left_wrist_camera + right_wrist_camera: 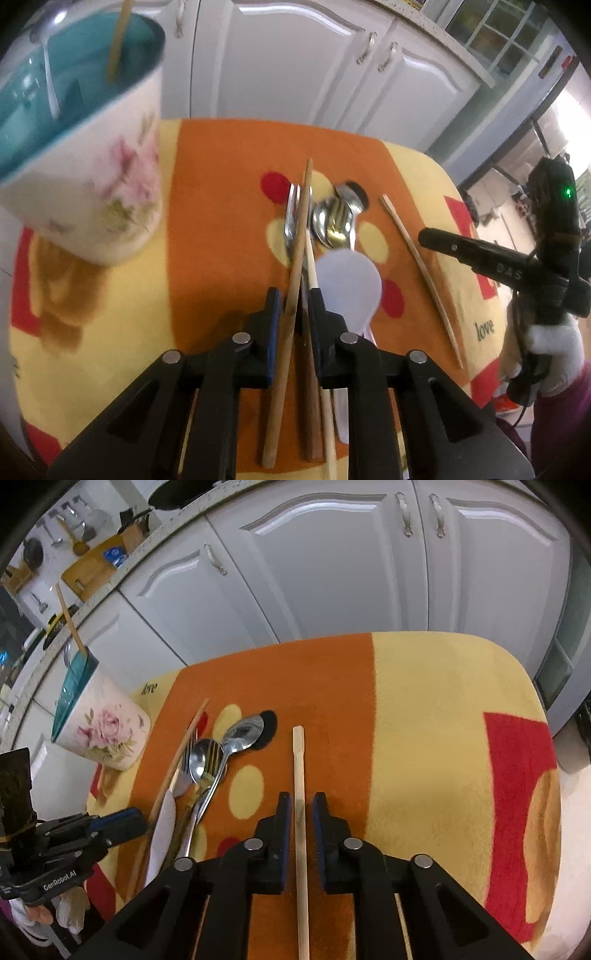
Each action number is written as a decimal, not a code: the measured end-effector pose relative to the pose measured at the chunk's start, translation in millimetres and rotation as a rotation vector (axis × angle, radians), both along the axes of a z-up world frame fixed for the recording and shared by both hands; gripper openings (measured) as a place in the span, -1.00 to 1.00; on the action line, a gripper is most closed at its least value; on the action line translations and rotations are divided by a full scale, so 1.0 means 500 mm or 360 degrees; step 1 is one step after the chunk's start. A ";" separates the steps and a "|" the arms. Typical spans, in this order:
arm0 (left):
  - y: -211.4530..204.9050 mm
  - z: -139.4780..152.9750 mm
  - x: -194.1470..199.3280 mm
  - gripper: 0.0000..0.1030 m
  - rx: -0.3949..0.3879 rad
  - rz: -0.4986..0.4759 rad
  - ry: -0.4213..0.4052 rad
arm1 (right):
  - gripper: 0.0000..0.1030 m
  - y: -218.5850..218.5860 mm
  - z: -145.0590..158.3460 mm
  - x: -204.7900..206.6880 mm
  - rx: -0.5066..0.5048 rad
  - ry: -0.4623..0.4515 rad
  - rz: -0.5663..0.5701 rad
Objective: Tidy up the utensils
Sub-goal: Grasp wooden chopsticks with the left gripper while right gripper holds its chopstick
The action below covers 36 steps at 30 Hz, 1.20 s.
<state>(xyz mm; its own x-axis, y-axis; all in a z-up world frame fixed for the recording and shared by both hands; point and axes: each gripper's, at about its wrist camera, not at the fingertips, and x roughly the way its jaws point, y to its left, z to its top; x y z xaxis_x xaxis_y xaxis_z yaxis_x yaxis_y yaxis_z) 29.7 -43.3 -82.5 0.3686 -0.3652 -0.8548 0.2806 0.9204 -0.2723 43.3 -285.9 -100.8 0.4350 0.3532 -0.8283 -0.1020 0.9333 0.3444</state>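
Orange, yellow and red fleece cloth (pixel 424 686): soft, matt, slightly napped, covering the table to its rounded far edge. White floral cup with teal interior (pixel 110 177): glazed ceramic by its look, glossy inside and out. Polished steel spoons (pixel 236 738) and steel fork (pixel 293 218): mirror-bright metal. Pale bamboo chopstick (pixel 300 812): bare wood, matt, with a dark smudge. Brown wooden chopstick (pixel 295 266): smooth, dull. White plastic rice paddle (pixel 349 284): translucent, satin. Black left gripper (pixel 295 299) and black right gripper (pixel 300 805): matt moulded plastic, steel pins, blue pads.
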 end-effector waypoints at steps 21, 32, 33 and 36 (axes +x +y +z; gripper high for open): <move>-0.098 -0.016 0.140 -0.59 0.0192 -0.0099 -0.0005 | -0.42 0.051 -0.012 0.074 -0.0097 0.0050 0.0188; -0.118 -0.013 0.145 -0.91 0.0237 -0.0159 0.0000 | -0.86 0.064 -0.022 0.116 -0.0165 0.0052 0.0265; -0.113 -0.006 0.141 -0.91 0.0215 -0.0158 -0.0004 | -0.86 0.059 -0.022 0.117 -0.0153 0.0053 0.0248; -0.096 0.016 0.129 -0.91 0.0175 -0.0145 -0.0038 | -0.86 0.047 -0.005 0.103 -0.0104 0.0017 0.0222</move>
